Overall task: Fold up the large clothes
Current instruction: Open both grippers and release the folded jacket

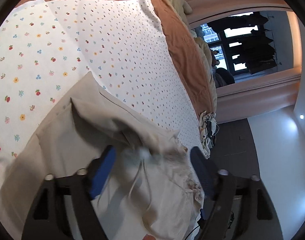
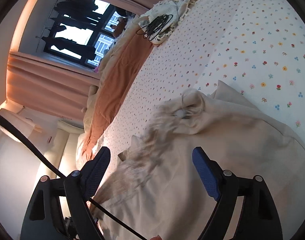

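Left gripper [image 1: 152,156] had its jaws wide apart over the garment [image 1: 76,140], a cream-coloured piece, nothing clamped. Bunched, blurred cloth and a drawstring [image 1: 141,172] sat in the gap between the blue pads [image 1: 104,172]; I couldn't tell if the pads touched it.

Right gripper [image 2: 151,160] was also spread open, gripping nothing, over the same garment [image 2: 222,150]. Frayed, blurred fabric ran between its fingers toward 11 o'clock.

The garment lay crumpled on the floral sheet [image 1: 42,50], filling the lower part of both views. In the right view the sheet [image 2: 252,50] stretched to 1 o'clock. An orange blanket [image 2: 116,84] lay beside the sheet at 10 o'clock, and a tangled black cable [image 2: 156,27] sat on some folded cloth at 12. The window [image 1: 240,44] was at 2 o'clock in the left view.
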